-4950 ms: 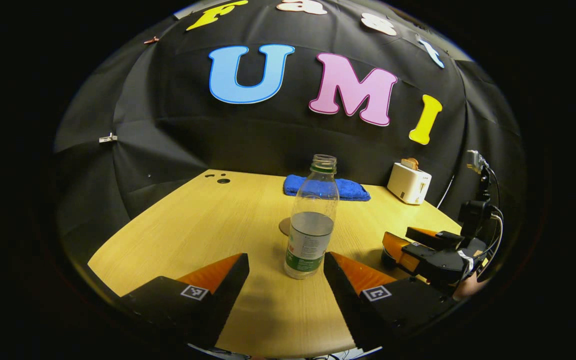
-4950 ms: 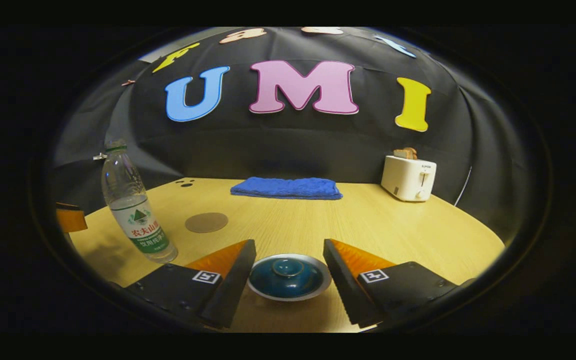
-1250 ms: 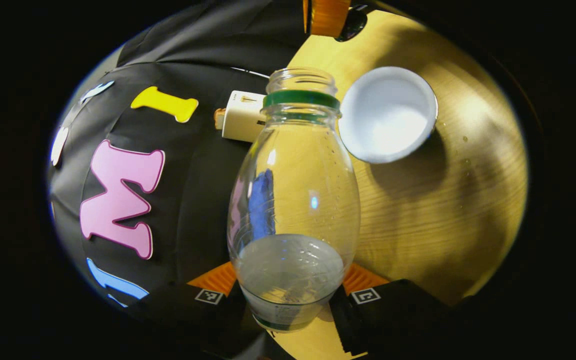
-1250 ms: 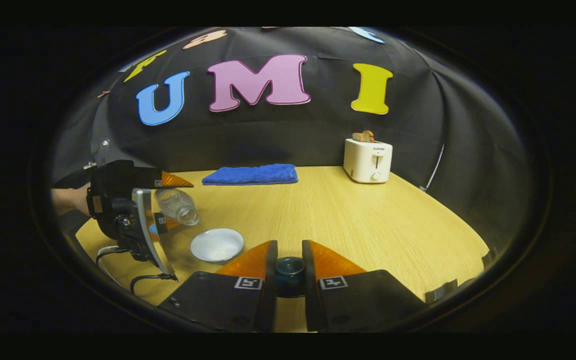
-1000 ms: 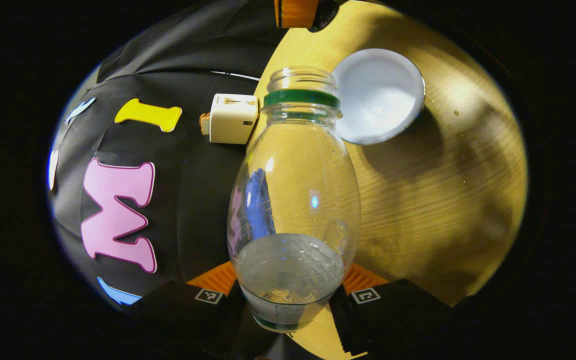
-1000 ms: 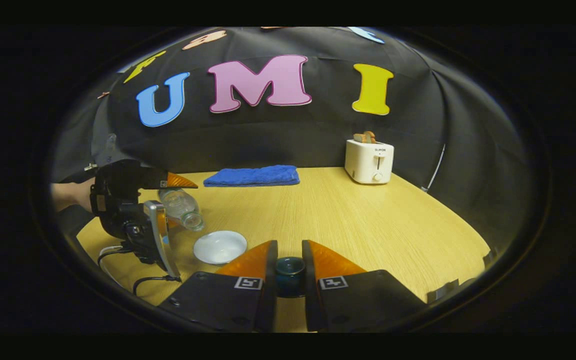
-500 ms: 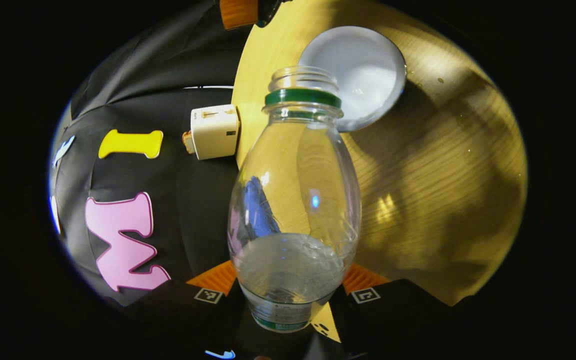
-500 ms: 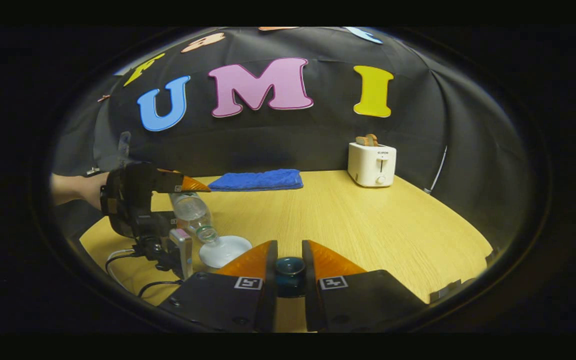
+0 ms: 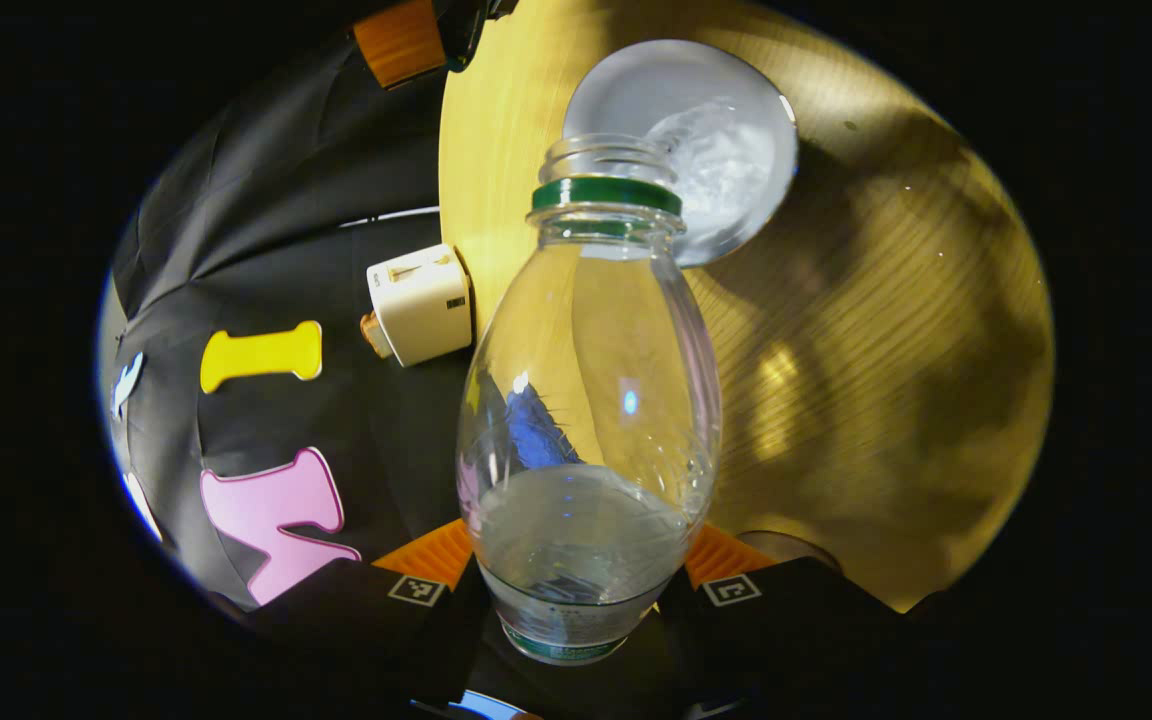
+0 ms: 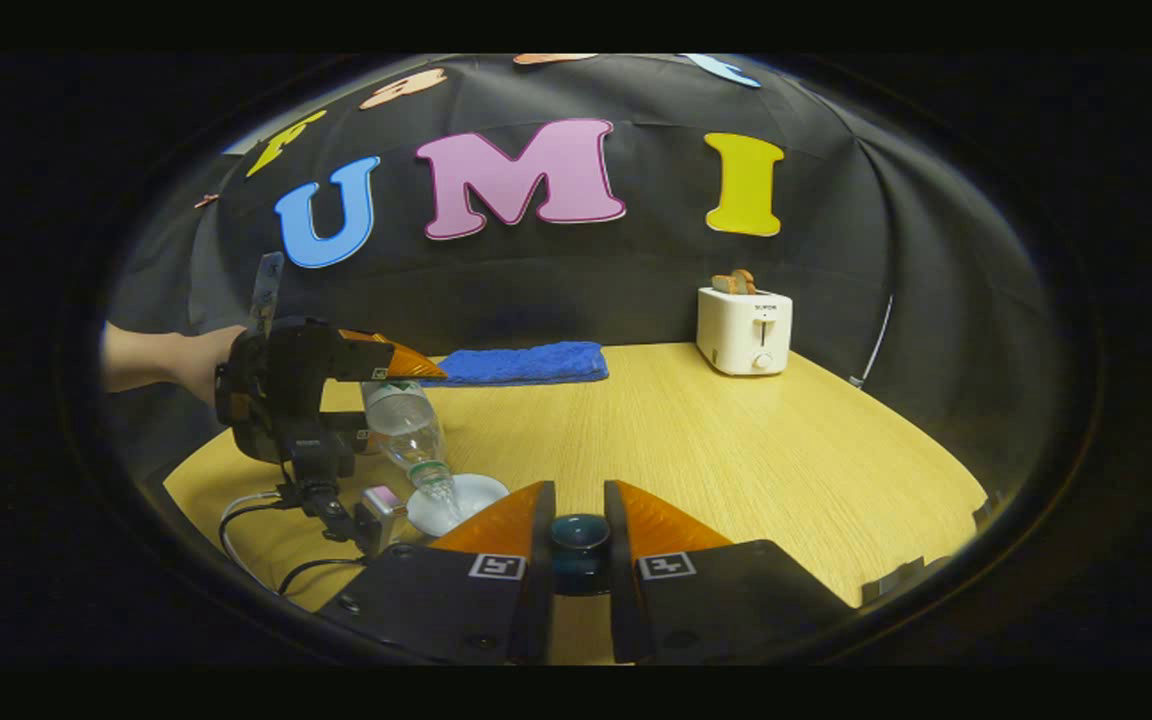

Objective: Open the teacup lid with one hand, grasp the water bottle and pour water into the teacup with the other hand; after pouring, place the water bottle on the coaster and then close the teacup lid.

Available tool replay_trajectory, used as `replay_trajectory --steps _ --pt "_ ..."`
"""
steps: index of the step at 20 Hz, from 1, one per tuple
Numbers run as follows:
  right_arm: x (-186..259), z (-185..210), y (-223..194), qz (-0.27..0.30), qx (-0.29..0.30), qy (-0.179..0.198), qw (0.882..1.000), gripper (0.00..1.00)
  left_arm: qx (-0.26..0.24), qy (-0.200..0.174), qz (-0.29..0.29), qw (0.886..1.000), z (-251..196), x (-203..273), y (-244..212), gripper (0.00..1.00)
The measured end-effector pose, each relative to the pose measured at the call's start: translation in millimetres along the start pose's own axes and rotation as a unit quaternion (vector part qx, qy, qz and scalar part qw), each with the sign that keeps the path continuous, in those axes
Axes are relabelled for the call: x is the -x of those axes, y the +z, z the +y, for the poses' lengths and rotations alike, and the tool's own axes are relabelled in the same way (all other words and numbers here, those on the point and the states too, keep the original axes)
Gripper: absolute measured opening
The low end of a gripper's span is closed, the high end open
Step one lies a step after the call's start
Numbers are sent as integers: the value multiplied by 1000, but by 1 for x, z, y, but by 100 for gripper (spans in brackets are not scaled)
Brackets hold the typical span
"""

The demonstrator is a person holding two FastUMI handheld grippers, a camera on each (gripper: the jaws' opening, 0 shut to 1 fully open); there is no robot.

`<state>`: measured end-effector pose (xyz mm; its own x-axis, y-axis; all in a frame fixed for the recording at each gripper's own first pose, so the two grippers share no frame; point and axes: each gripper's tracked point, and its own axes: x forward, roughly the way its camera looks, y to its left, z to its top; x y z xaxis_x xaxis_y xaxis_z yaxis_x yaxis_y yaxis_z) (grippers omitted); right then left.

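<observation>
In the left gripper view, the left gripper (image 9: 576, 590) has its fingers closed against the two sides of the one water bottle (image 9: 591, 420), near its base. The bottle is tipped mouth-down, its open neck over the single white teacup (image 9: 696, 150) on the table (image 9: 886, 330). Water shows splashing inside the cup, so the pouring step looks to be under way. One brown coaster (image 9: 786, 545) peeks out low on the table beside the right-hand finger, well apart from the cup. One white toaster (image 9: 421, 305) stands at the table's far edge.

In the right gripper view, the right gripper (image 10: 579, 545) is nearly closed, both fingers pressing on the knob of the one dark blue teacup lid (image 10: 579, 535), held away from the cup. To the left, a hand (image 10: 186, 360) holds the left gripper with the bottle slanted down into the teacup. One folded blue towel (image 10: 526, 362) lies at the back of the table, with the toaster farther right.

Next, I judge, the bottle must be righted once the cup is full enough, then stood squarely on the coaster; only afterwards should the lid go back, centred over the rim.
</observation>
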<state>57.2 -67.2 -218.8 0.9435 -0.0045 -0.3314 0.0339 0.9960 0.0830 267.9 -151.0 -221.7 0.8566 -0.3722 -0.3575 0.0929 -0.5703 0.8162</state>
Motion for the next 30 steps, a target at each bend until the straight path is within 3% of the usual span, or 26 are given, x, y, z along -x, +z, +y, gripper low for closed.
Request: replay_trajectory --steps 4,10,11,13,14,16,17,19,20,21,22,24,30 --pt "-1 2 3 1 -9 2 1000 22 -34 8 -5 999 10 -6 1 78" --pt "-3 6 7 -4 -4 13 1000 26 -88 15 -11 996 22 -3 -1 78" --pt "-5 6 6 -2 -6 14 1000 22 -98 19 -11 995 25 -4 -3 78" --pt "-7 8 5 1 -14 18 1000 27 -120 39 -12 992 35 -1 -3 77" --pt "-7 10 6 0 -18 18 1000 22 -126 55 -11 990 44 2 -3 78" --pt "-5 12 7 -3 -25 17 1000 26 -131 66 -9 989 61 11 -8 78" --pt "-5 12 7 -2 -27 17 999 22 -138 68 -8 988 62 11 -9 78" --pt "-3 13 7 0 -26 18 999 26 -149 70 -8 986 67 10 -8 78" --pt "-2 11 8 -1 -24 15 1000 22 -152 73 -8 986 69 10 -7 78" --pt "-2 8 9 -3 -25 13 1000 26 -151 78 -11 985 70 12 -6 77" --pt "-1 6 10 -4 -27 11 1000 22 -151 83 -14 985 71 14 -4 78" --pt "1 3 9 -2 -31 8 999 26 -158 92 -17 983 75 15 -1 77" --pt "5 2 10 -5 -23 4 1000 22 -166 81 -7 983 77 18 0 78"
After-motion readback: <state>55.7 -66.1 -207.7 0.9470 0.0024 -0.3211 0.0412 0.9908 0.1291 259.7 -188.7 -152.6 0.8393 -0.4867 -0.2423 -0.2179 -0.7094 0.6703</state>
